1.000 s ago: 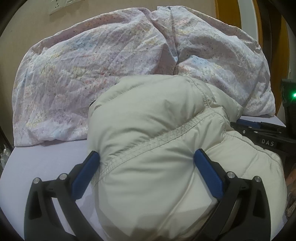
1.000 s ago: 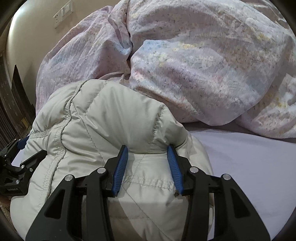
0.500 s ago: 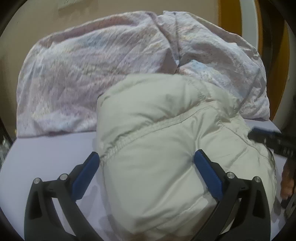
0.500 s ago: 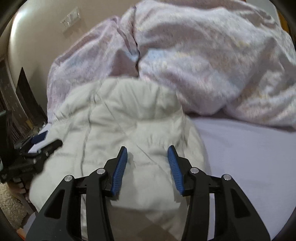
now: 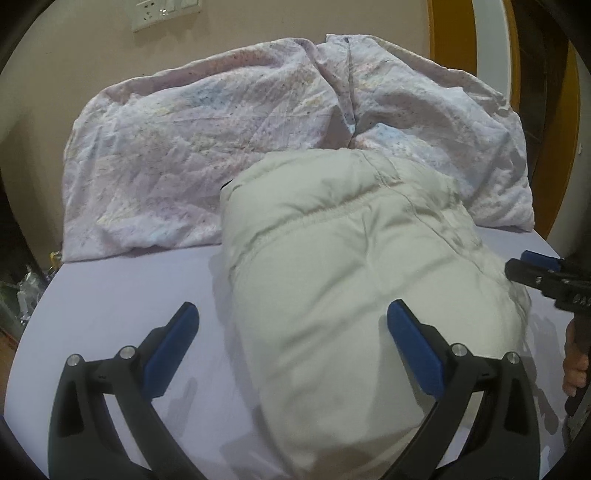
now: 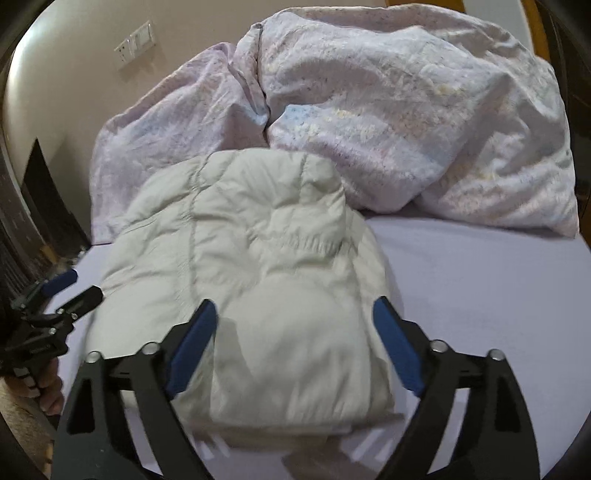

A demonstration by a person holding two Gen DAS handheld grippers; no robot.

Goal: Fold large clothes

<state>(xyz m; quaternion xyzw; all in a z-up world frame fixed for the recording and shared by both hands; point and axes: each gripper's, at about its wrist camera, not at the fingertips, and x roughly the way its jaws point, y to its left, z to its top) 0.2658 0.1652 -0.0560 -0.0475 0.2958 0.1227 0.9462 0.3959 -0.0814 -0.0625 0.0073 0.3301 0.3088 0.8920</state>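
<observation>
The left gripper (image 5: 291, 332) has its blue-padded fingers (image 5: 171, 349) spread wide and grips nothing — the left pad hangs over bare sheet, the right pad over the near left part of the jacket. The right gripper (image 6: 295, 334) is likewise parted wide with nothing between its pads (image 6: 397, 349), poised above the near end of the same garment. Each tool shows at the edge of the other's view: the right gripper's tips lie just beside the jacket's right flank, the left gripper's tips just beside its left flank.

The jacket (image 5: 354, 280) — a pale, cream-grey quilted puffer — lies folded into a compact, thick bundle on the lavender bed sheet (image 5: 110, 295), its stitched seams running across the top. Its far end touches a crumpled, pastel-speckled duvet (image 5: 207, 147) heaped along the back of the bed. Behind the duvet stands a beige wall with a white switch plate (image 5: 166, 11).
</observation>
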